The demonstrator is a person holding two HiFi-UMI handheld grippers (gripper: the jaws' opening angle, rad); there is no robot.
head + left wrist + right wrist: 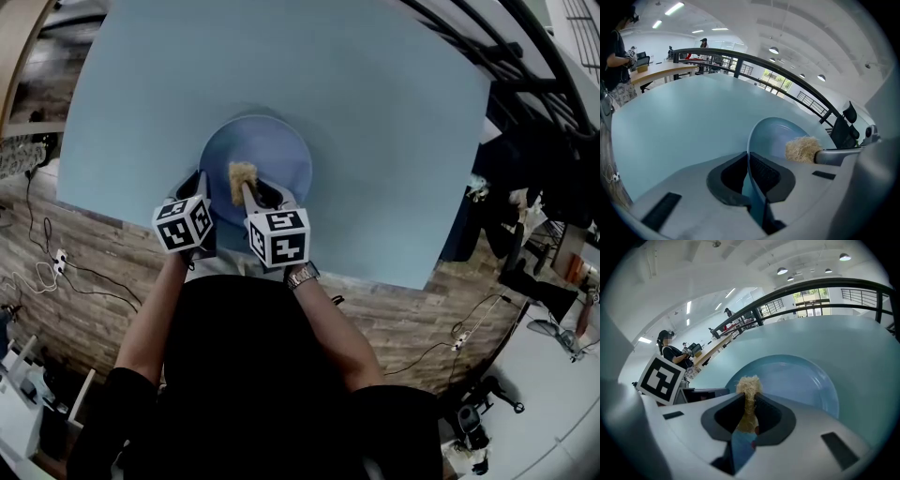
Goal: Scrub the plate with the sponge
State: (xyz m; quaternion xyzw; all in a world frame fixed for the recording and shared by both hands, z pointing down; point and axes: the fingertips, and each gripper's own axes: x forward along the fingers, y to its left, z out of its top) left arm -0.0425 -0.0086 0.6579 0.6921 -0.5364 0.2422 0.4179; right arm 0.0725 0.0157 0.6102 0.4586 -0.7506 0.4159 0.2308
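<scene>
- Pale blue table (pixel 394 112) carries everything; its near edge runs right under both claws, with floor (pixel 84 272) and cables (pixel 56 267) below.
- Left claw (pixel 751 174) is clamped on the plate (pixel 776 136), one jaw on each side of the thin rim nearest the person. I cannot tell whether that rim is lifted off the table.
- Right claw (pixel 747 404) is closed on the sponge (pixel 749 383). The tuft sticks out past its tips, just right of the left claw's tips and over the plate's near part. Contact with the plate is not clear.
- The plate looks stiff, smooth and probably slick. A pinch on the rim is a narrow hold, so hard strokes might pivot it or slide it out.
- The sponge looks fibrous, soft and light. It is held deep in the jaws, which should stop it folding away under pressure.
- Ahead of the tips lie the plate's far half, then broad bare table, with room to both sides. Strokes pulled back towards the near edge are the risk.
- A dark railing (pixel 787 75) and distant desks lie well beyond.
</scene>
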